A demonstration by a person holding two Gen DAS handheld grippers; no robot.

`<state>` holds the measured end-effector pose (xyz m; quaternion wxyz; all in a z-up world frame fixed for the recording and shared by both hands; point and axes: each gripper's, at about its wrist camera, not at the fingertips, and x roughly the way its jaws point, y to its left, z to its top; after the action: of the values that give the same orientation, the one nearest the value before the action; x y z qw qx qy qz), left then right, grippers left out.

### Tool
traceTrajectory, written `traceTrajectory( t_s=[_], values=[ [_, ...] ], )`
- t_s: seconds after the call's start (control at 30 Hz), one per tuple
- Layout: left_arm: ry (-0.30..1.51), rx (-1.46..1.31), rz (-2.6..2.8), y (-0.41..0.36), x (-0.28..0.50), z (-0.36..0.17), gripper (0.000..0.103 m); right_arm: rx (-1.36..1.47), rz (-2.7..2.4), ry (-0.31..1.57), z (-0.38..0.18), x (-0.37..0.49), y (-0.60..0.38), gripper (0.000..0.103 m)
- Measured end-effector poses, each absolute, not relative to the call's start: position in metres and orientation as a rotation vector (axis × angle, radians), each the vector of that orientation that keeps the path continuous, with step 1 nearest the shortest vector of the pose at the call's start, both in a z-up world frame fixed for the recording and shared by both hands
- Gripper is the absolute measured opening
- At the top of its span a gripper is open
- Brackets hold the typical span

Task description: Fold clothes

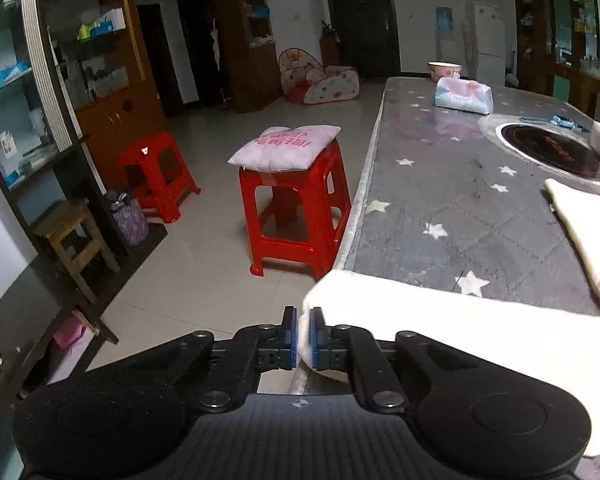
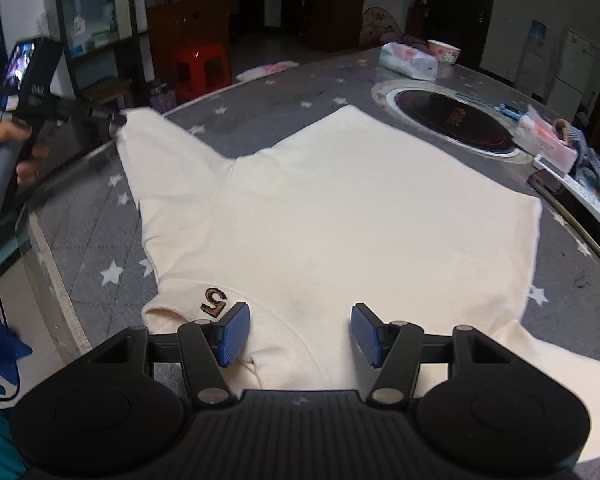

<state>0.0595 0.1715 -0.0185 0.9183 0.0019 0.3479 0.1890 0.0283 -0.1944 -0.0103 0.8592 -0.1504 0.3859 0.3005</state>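
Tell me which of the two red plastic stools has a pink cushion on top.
The red plastic stool nearest the table edge carries the pink cushion; the other red stool, by the wooden cabinet, has a bare seat.

A brown embroidered patch (image 2: 214,302) on the cream sweatshirt (image 2: 340,208) reads as a "5", seen upside down from the right wrist view. The pink cushion (image 1: 285,148) on the red stool (image 1: 296,216) carries pink printed characters, too blurred to read. White markings on the left tool's handle (image 2: 34,94) are also illegible.
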Motion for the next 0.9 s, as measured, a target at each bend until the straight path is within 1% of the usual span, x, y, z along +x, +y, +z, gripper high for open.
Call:
traceTrajectory(
  t_s=[0.03, 0.07, 0.1, 0.13, 0.2, 0.27, 0.33, 0.37, 0.4, 0.6, 0.67, 0.77, 0.9],
  values=[
    [0.707, 0.000, 0.392, 0.170, 0.058, -0.015, 0.012, -0.304, 0.610, 0.803, -0.007, 0.028, -0.202, 0.058],
    [0.693, 0.004, 0.395, 0.168, 0.056, -0.010, 0.019, -0.287, 0.582, 0.800, -0.005, 0.028, -0.211, 0.058],
    [0.677, 0.011, 0.396, 0.164, 0.054, -0.004, 0.022, -0.260, 0.547, 0.801, -0.003, 0.029, -0.222, 0.058],
    [0.669, 0.017, 0.390, 0.160, 0.053, 0.001, 0.022, -0.231, 0.512, 0.804, -0.002, 0.029, -0.233, 0.058],
    [0.660, 0.021, 0.341, 0.148, 0.050, 0.010, 0.022, -0.173, 0.437, 0.816, -0.002, 0.029, -0.259, 0.054],
    [0.657, 0.022, 0.276, 0.131, 0.047, 0.016, 0.023, -0.132, 0.359, 0.825, -0.006, 0.029, -0.282, 0.052],
    [0.651, 0.024, 0.207, 0.111, 0.045, 0.021, 0.033, -0.086, 0.285, 0.837, -0.011, 0.030, -0.307, 0.051],
    [0.650, 0.022, 0.167, 0.100, 0.044, 0.023, 0.045, -0.063, 0.248, 0.839, -0.013, 0.031, -0.318, 0.050],
    [0.649, 0.018, 0.125, 0.089, 0.043, 0.024, 0.046, -0.040, 0.210, 0.840, -0.015, 0.032, -0.330, 0.047],
    [0.650, 0.066, -0.106, 0.017, 0.039, 0.026, 0.046, 0.027, 0.026, 0.826, -0.022, 0.041, -0.381, 0.042],
    [0.653, 0.090, -0.171, -0.006, 0.039, 0.024, 0.046, 0.043, -0.035, 0.832, -0.027, 0.046, -0.398, 0.041],
    [0.666, 0.113, -0.239, -0.034, 0.041, 0.017, 0.051, 0.077, -0.111, 0.835, -0.033, 0.051, -0.422, 0.041],
    [0.684, 0.133, -0.311, -0.063, 0.040, 0.010, 0.052, 0.129, -0.157, 0.820, -0.034, 0.057, -0.442, 0.041]
  ],
)
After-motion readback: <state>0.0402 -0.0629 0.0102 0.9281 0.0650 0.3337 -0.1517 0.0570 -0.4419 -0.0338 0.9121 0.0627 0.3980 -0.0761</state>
